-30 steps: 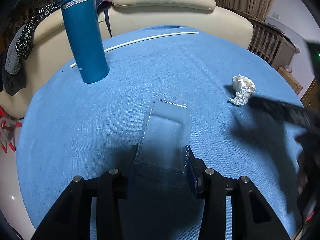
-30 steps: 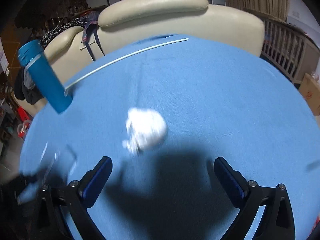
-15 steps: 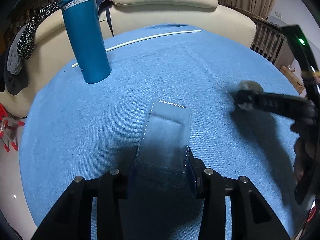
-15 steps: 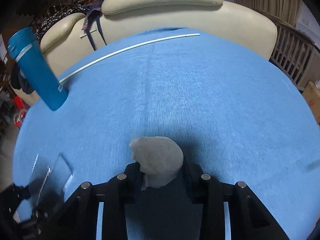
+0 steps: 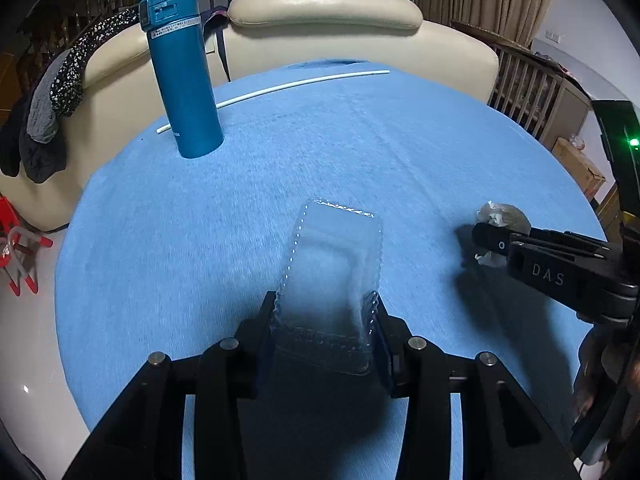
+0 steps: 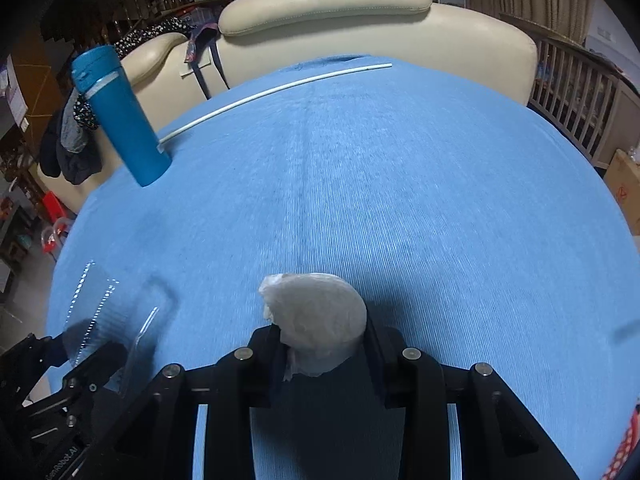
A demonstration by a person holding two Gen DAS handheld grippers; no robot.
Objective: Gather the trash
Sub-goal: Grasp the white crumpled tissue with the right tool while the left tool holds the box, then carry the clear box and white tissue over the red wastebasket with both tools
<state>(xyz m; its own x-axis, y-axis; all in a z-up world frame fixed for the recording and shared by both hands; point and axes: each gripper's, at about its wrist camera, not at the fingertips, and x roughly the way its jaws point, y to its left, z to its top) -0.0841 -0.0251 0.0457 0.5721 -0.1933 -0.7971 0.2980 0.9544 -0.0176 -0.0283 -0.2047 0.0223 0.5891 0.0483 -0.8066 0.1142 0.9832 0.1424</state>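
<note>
**Both grippers loaded: plastic tray on the left, paper wad on the right**

A cream leather sofa [image 5: 324, 36] curves behind the scene, with dark and speckled clothing [image 5: 48, 112] draped over its left arm. In front of it spreads the worktop, covered in a blue ribbed cloth [image 6: 400, 200]. Near the cloth's far left stands an upright teal insulated bottle [image 5: 180, 72], and a thin white rod [image 5: 280, 88] lies along the far edge, its left end passing behind the bottle's base.

The left gripper [image 5: 326, 320] has its fingers clamped on a clear plastic clamshell tray [image 5: 334, 264] with beaded edges; the tray's near end sits between the pads and its far end juts forward over the cloth. From the right wrist camera the same tray [image 6: 108, 308] shows at the lower left, held in the left gripper's dark frame.

The right gripper [image 6: 324, 340] has its fingers closed on a crumpled white paper wad [image 6: 316, 316], which bulges up and forward from between the pads. From the left wrist camera this gripper [image 5: 486, 236] reaches in from the right edge with the wad [image 5: 502, 216] at its tip, just above its own shadow on the cloth. The two grippers are well apart, side by side over the near half of the worktop.
</note>
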